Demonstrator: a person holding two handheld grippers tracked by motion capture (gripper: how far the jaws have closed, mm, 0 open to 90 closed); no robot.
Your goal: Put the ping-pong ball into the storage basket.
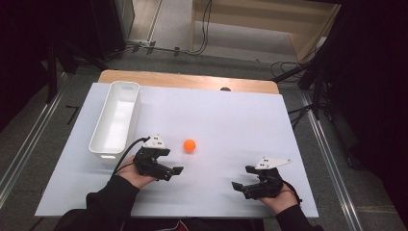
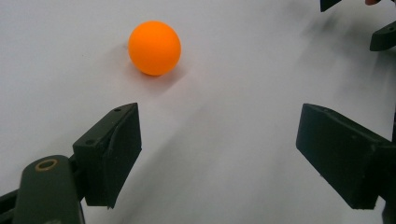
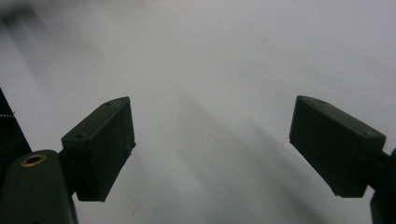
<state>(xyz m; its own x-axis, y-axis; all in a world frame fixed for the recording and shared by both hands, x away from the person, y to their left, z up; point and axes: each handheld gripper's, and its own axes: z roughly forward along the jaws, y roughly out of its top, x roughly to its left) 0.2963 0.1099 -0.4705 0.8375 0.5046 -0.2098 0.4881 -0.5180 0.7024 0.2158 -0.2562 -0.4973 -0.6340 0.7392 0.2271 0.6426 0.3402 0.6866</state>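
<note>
One orange ball [image 1: 189, 145], one white bin [image 1: 115, 121] — two hand-held grippers, jaws apart.

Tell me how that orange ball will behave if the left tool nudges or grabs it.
The orange ball is round on a flat white table, so a nudge would probably send it rolling. It looks smooth and likely light, so it may squirt away unless the open left tool closes centred.
</note>
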